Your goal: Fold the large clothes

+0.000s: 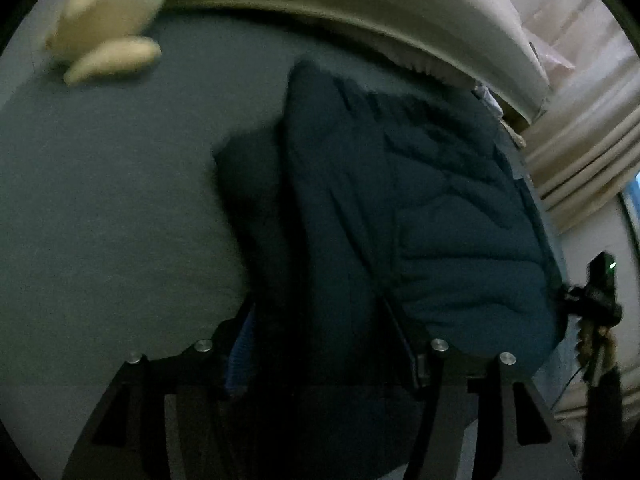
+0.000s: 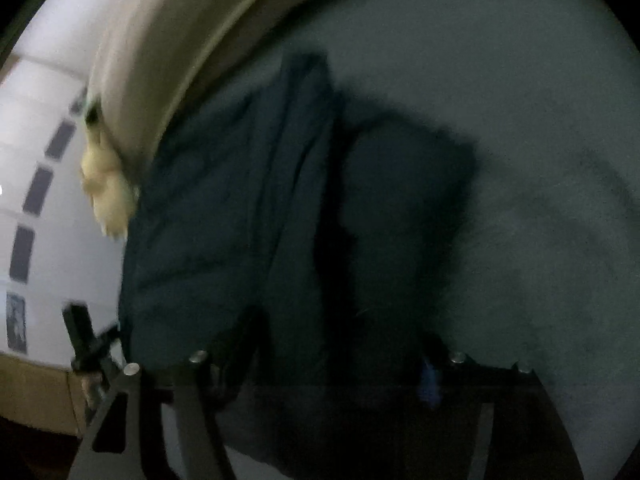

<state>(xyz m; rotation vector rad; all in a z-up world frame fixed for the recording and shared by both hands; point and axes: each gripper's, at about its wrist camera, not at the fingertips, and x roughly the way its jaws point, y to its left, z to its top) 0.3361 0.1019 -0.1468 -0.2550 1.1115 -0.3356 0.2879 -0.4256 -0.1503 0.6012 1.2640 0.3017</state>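
Dark padded jacket point(image 1: 420, 220) on the bed point(image 1: 100, 200), part-folded, lies between the parted left tool point(image 1: 320, 352) and right tool point(image 2: 328, 360); whether either clamps it cannot be told; a firm re-grip is judged next.

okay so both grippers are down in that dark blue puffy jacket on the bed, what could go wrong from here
1. The dark blue quilted jacket bulges between the left gripper and the right gripper; whether either has a firm grip is unclear, so the slick padding may slip.
2. Its fold looks loose on the grey bedsheet and may spring open.
3. The cream plush toy lies nearby; a swung sleeve could catch it.
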